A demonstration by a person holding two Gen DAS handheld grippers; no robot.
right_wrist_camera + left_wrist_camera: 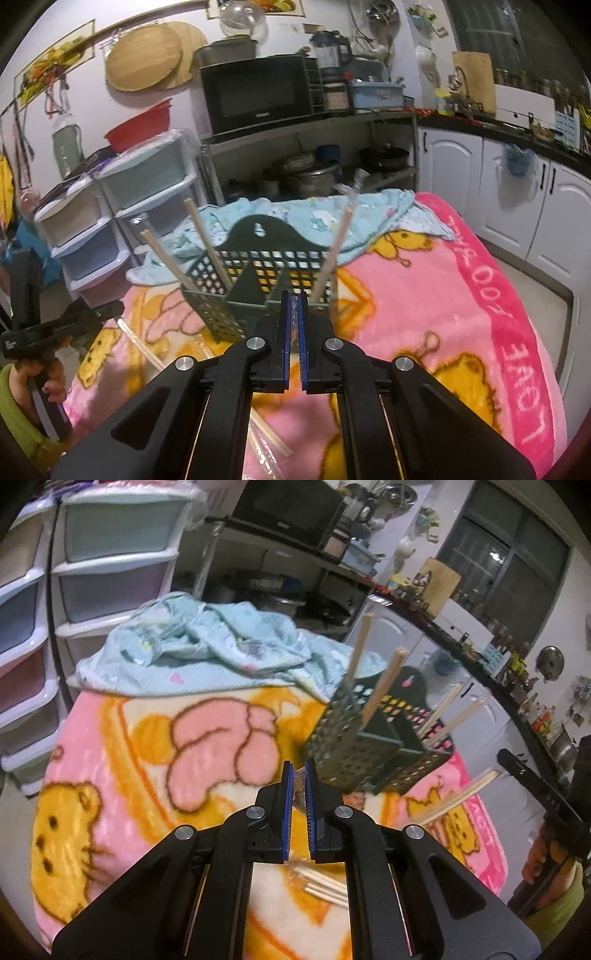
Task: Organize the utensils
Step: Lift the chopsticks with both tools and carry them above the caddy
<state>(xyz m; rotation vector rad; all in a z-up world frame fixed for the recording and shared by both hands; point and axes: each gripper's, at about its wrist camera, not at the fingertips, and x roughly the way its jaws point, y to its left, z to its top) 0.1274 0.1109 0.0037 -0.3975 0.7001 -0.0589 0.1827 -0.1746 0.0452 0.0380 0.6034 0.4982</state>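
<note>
A dark green perforated utensil holder (pixel 373 738) stands on the pink cartoon blanket (pixel 122 738), with several wooden chopsticks (pixel 384 686) leaning out of it. My left gripper (pixel 298 771) is just left of the holder, nearly closed, with something small and dark between its pads. Loose chopsticks (pixel 321 884) lie under it. In the right wrist view the holder (pixel 258 284) is straight ahead with chopsticks (pixel 207 243) in it. My right gripper (pixel 294 301) is shut on a clear-wrapped chopstick (pixel 340 240) that leans into the holder's right side.
A light blue cloth (pixel 207 646) is bunched at the blanket's far edge. Plastic drawer units (pixel 110 565) stand to the left, a shelf with a microwave (pixel 258 92) and pots behind. White cabinets (pixel 480 177) line the right. More chopsticks (pixel 269 439) lie on the blanket.
</note>
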